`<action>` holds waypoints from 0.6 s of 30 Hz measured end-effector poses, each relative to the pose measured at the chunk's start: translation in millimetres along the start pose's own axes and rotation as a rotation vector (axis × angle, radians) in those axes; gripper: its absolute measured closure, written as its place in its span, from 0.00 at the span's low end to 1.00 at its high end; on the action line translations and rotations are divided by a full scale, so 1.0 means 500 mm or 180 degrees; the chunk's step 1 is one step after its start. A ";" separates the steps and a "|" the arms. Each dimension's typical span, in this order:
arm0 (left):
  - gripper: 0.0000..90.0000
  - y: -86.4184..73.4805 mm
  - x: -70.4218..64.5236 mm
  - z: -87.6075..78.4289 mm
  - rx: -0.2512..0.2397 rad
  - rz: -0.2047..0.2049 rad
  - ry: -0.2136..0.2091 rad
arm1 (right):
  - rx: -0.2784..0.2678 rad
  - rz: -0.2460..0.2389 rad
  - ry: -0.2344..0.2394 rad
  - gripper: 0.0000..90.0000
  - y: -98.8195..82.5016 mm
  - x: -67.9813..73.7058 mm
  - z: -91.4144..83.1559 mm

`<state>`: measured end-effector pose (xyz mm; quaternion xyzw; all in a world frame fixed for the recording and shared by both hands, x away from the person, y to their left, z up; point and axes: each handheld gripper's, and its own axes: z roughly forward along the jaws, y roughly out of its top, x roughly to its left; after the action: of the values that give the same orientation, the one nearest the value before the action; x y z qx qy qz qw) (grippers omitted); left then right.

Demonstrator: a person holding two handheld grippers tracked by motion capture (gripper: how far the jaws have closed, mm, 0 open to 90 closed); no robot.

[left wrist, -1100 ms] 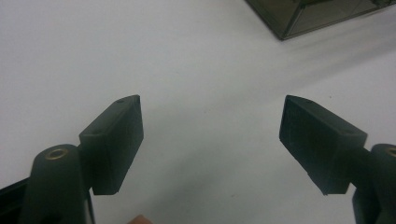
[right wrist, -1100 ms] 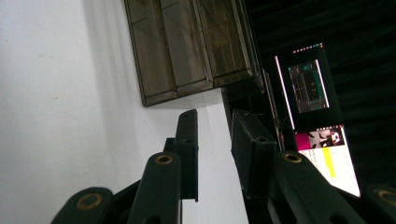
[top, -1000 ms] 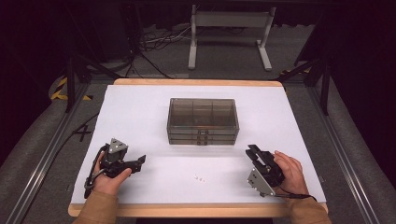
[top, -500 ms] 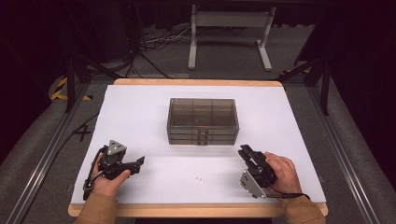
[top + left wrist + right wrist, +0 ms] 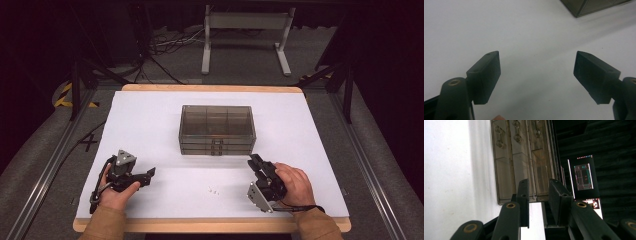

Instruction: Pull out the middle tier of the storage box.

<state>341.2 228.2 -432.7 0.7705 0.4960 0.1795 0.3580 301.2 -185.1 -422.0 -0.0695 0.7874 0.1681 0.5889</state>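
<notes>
Drawers on the smoky see-through organizer box (image 5: 217, 129) face the person, and it sits about mid worktop (image 5: 150, 115) on the white sheet, three stacked drawer fronts with little knob handles visible. Right claw (image 5: 256, 163) is near the box's front right corner, tipped on its side with the grey plate down toward the worktop edge, held in the right hand (image 5: 295, 184). From the right gripper view the right claw (image 5: 537, 195) points straight at the end of those drawers (image 5: 524, 157); its jaws are partly apart and have just been opening a bit, nothing between them, not touching the box yet as far as I can tell. Left claw (image 5: 147, 175) rests down at the front left of the worktop in the left hand (image 5: 117, 192), well apart from the box. In the left gripper view the left claw (image 5: 536, 72) has its jaws spread wide over bare white surface, nothing in them, with just a corner of the box (image 5: 594, 6) showing at the top. Couple of tiny specks (image 5: 214, 190) lie on the sheet between the two hands, too small to say what they are
</notes>
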 end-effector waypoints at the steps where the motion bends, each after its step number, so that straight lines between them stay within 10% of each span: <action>1: 0.25 0.000 0.000 0.000 0.0002 -0.0002 0.0003 | -0.0003 -0.0004 0.0013 0.79 0.002 0.000 0.001; 18: 0.25 0.002 -0.001 0.003 0.0021 0.0019 -0.0013 | -0.0088 -0.0136 -0.0008 0.79 0.048 0.013 0.032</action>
<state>342.3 226.9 -433.0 0.7735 0.4935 0.1773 0.3559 306.5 -156.4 -428.1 -0.0942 0.7827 0.1665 0.5923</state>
